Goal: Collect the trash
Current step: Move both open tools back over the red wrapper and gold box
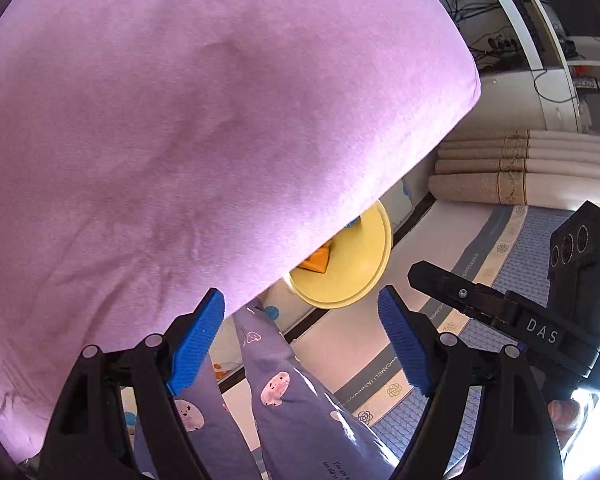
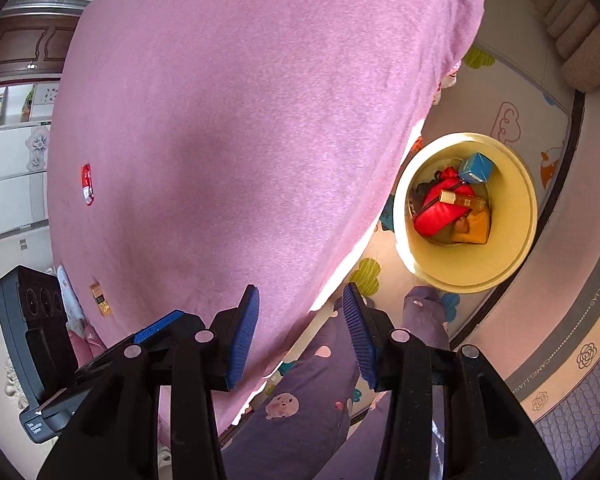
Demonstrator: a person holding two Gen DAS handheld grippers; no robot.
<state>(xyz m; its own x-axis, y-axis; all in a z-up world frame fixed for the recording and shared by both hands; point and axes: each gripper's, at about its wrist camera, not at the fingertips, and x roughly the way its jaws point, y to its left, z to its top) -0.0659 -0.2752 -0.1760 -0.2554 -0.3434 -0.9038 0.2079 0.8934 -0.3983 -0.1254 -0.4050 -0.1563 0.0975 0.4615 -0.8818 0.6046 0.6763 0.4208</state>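
Observation:
A yellow bin stands on the floor beside a pink-covered bed. It holds a red bag, a blue box, a gold box and an orange wrapper. A red wrapper and a small gold wrapper lie on the bed. My right gripper is open and empty above the bed's edge. My left gripper is open and empty; in its view the bin is half hidden behind the bed.
The person's legs in purple patterned trousers stand between the bed and the bin. A patterned play mat and a rug cover the floor. Folded beige cushions lie beyond. The right gripper's body shows in the left wrist view.

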